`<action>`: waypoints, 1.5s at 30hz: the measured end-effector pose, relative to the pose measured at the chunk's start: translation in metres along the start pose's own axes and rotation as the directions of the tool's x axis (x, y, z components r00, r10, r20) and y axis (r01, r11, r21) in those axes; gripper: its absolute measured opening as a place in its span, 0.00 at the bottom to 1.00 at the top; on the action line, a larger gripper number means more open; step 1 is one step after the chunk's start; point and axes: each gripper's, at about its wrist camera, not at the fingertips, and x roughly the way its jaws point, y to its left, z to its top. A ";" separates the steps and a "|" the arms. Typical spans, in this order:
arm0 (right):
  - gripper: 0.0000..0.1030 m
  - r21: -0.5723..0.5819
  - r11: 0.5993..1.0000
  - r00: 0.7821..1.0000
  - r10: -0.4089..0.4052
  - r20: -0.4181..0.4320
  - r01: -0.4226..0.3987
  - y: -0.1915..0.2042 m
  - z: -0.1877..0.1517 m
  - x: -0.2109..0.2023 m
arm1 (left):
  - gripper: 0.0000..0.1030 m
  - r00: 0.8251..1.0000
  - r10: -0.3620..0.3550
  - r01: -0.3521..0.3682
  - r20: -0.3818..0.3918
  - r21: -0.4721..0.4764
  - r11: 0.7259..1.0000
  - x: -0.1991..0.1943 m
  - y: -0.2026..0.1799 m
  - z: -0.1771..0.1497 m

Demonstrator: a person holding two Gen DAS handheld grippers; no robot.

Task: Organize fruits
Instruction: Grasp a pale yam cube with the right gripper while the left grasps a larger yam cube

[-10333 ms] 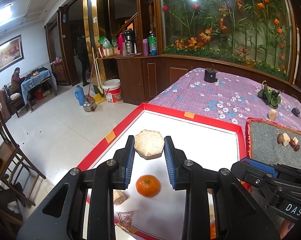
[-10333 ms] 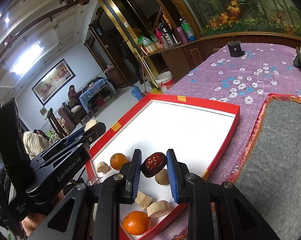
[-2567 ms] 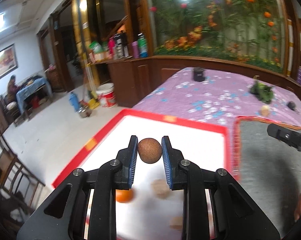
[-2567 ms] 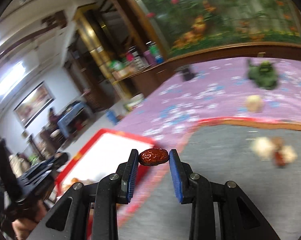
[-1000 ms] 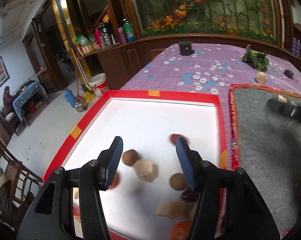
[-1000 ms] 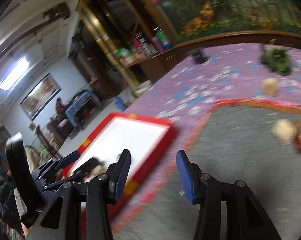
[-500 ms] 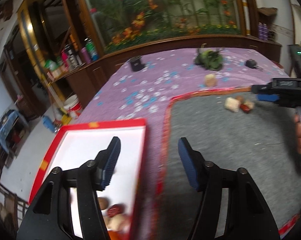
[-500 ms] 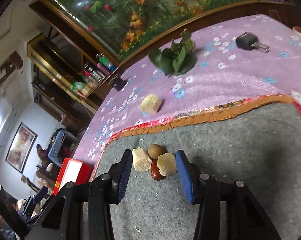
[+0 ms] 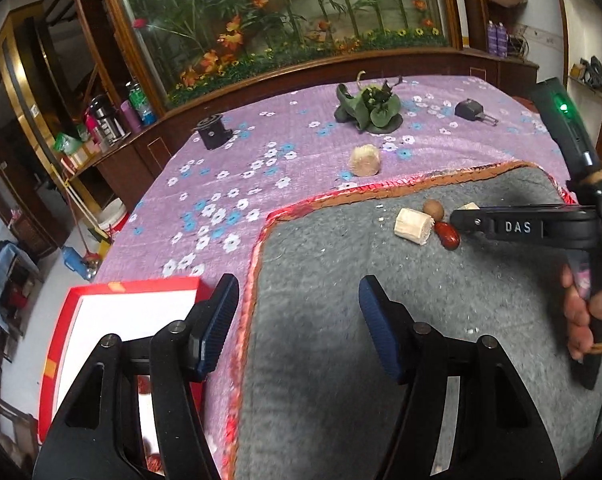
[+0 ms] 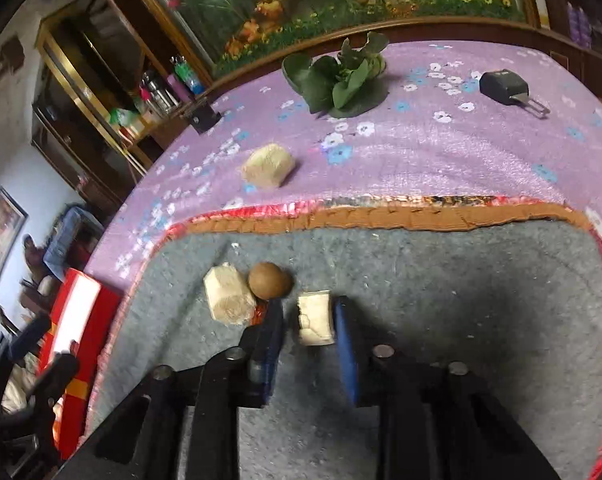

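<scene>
— What's in your right gripper (image 10: 307,326)?

— Its jaws have just been closing around a pale block (image 10: 315,322) on the grey mat (image 10: 461,320), near the mat's far edge. The right pad touches the block; I can't tell whether the left one does, so I wouldn't call it gripped.

— What's beside it?

— A bigger pale chunk (image 10: 227,298) and a round brown fruit (image 10: 269,280), touching each other, with a red date (image 9: 447,234) just beside them.

— And your left gripper (image 9: 299,326)?

— Open, nothing between its jaws, over the mat's near left part. The red tray (image 9: 61,320) sits off the mat's left edge. Another pale chunk (image 9: 364,160) lies on the purple cloth (image 9: 229,184) beyond the mat.
</scene>
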 end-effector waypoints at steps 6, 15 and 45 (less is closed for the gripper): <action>0.15 0.116 0.992 0.998 0.053 0.018 -0.055 -0.022 0.003 -0.011 | 0.61 0.997 -0.062 0.063 -0.034 0.036 0.997 0.024 -0.023 0.015; 0.15 0.329 0.933 0.989 0.125 0.075 -0.143 -0.061 0.008 -0.025 | 0.61 0.986 -0.152 0.157 -0.072 0.061 0.986 0.055 -0.054 0.032; 0.15 0.332 0.929 0.987 0.154 0.049 -0.162 -0.065 0.010 -0.008 | 0.34 0.954 -0.294 0.294 -0.053 -0.015 0.956 0.074 -0.058 0.035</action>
